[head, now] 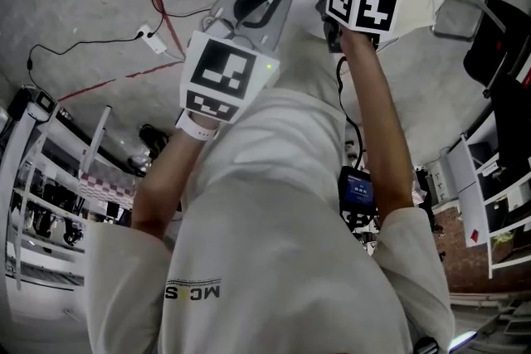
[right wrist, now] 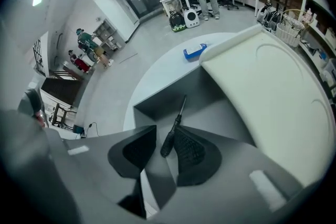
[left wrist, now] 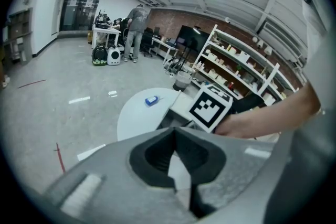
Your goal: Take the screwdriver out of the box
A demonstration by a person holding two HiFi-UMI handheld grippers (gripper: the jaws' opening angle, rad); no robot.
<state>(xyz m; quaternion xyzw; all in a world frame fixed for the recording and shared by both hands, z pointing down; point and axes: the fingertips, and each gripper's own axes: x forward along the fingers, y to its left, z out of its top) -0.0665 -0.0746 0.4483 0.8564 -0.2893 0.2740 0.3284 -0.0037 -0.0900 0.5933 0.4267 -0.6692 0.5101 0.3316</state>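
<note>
Screwdriver (right wrist: pixel 170 137) — between spread right tongs (right wrist: pixel 167 131)

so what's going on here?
A person is working two handheld grippers at a round white table. The right tool is down in the open grey box, jaws apart, with the handle of the screwdriver on the box floor showing between them, not yet gripped. The left tool is shut and empty, held short of the box.

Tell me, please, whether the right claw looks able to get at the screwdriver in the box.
Probably yes: the lid is swung back, the screwdriver lies bare on the box floor, and the right claw is open, lined up on its handle.
</note>
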